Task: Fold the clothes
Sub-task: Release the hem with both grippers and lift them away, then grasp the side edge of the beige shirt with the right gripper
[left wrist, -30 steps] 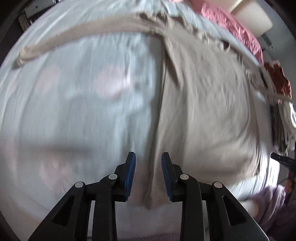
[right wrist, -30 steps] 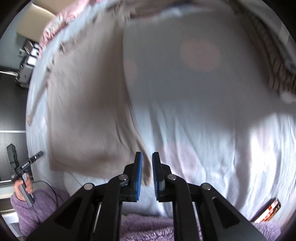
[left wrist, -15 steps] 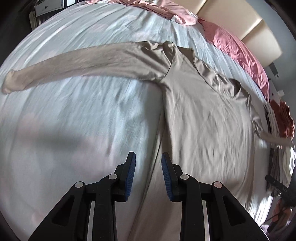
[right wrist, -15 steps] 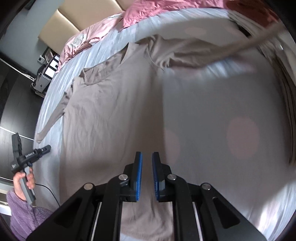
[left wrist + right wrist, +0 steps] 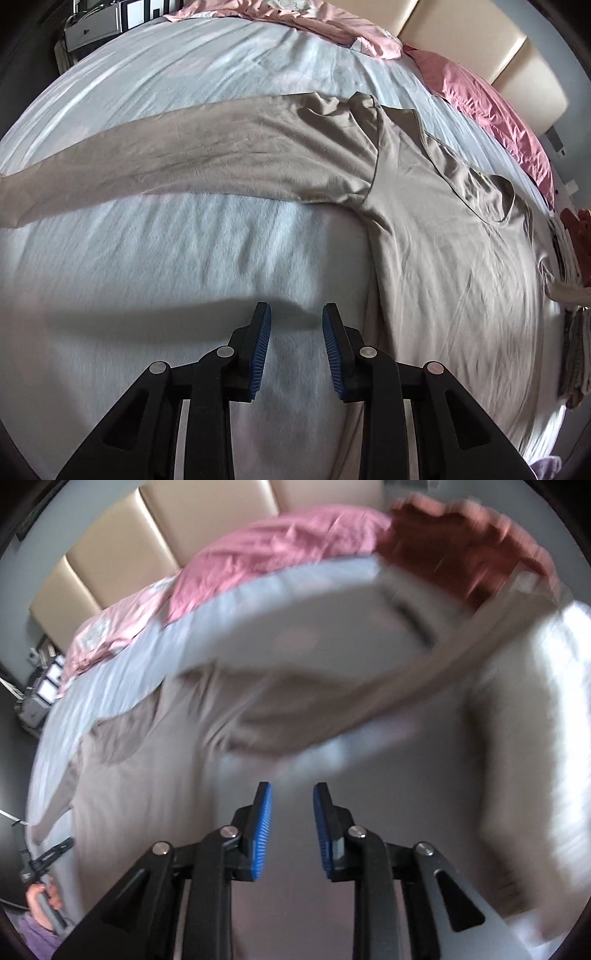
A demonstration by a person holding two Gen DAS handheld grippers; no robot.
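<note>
Left hand-held gripper (image 5: 296,328) hangs over the bare bed sheet (image 5: 184,266), its blue pads parted with only sheet showing between them; nothing is gripped. Just to the right of those pads runs the side edge of the beige long-sleeved shirt (image 5: 443,258), which lies flat on the bed. One sleeve (image 5: 177,155) of the shirt stretches away to the left across the sheet, well beyond the pads, and the neckline lies toward the far right. Past the shirt, at the head of the bed, pink bedding (image 5: 487,103) is bunched against a cream padded headboard (image 5: 480,48).

Right hand-held gripper (image 5: 291,805) has just been opening its jaws, and they stand apart with nothing between them. Its view is blurred, but the shirt (image 5: 155,782) spreads to the left of the pads, and its other sleeve (image 5: 424,679) runs up to the right of the shirt body. A rust-coloured garment (image 5: 461,550) lies beyond that sleeve. At the lower left, off the shirt's edge, a person's hand (image 5: 44,897) holds the other gripper's handle.
</note>
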